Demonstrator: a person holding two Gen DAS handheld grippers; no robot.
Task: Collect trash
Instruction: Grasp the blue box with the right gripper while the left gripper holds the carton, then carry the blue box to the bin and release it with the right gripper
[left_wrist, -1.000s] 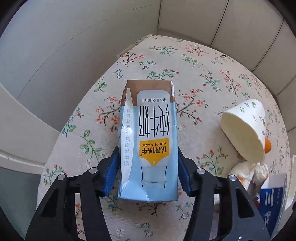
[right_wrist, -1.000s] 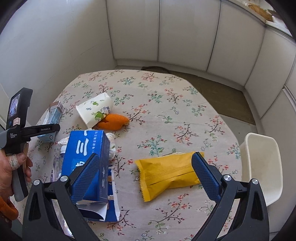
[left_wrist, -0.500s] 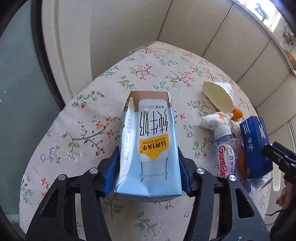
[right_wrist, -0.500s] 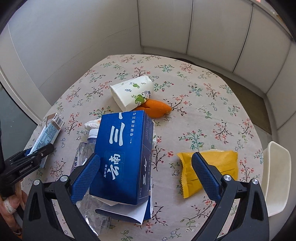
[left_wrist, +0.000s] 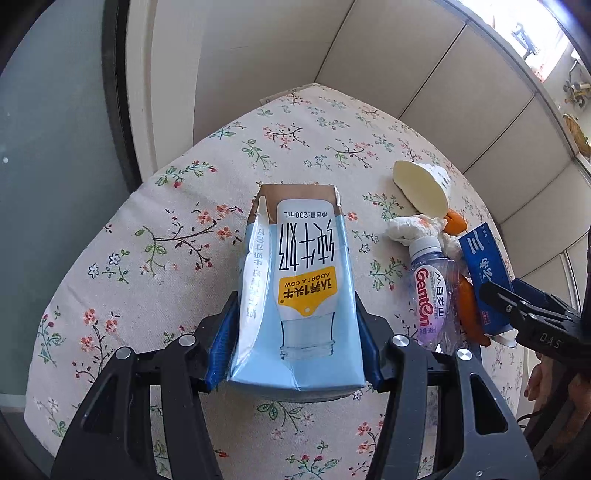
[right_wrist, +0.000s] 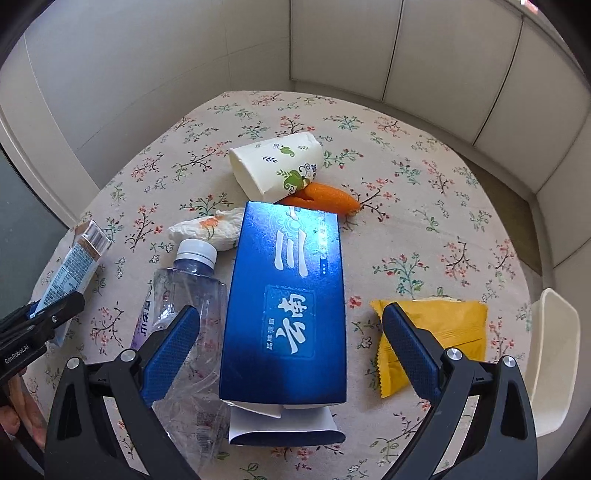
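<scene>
My left gripper (left_wrist: 293, 343) is shut on a light blue milk carton (left_wrist: 299, 291), held above the near left edge of the floral table (left_wrist: 184, 258); the carton also shows in the right wrist view (right_wrist: 72, 266). My right gripper (right_wrist: 291, 343) is open, its jaws on either side of a dark blue box (right_wrist: 288, 299) that lies on the table. A clear plastic bottle (right_wrist: 181, 295) lies left of the box, a yellow snack packet (right_wrist: 443, 332) to its right. A tipped paper cup (right_wrist: 275, 168), orange peel (right_wrist: 325, 195) and a crumpled tissue (right_wrist: 210, 230) lie beyond.
A white plastic bin (right_wrist: 550, 369) stands off the table's right edge. White cabinet walls (right_wrist: 406, 55) surround the table. A dark glass door (left_wrist: 55, 147) is at the left.
My left gripper has lifted and pulled back with the carton. My right gripper has moved left and down over the blue box, which now lies between its jaws.
</scene>
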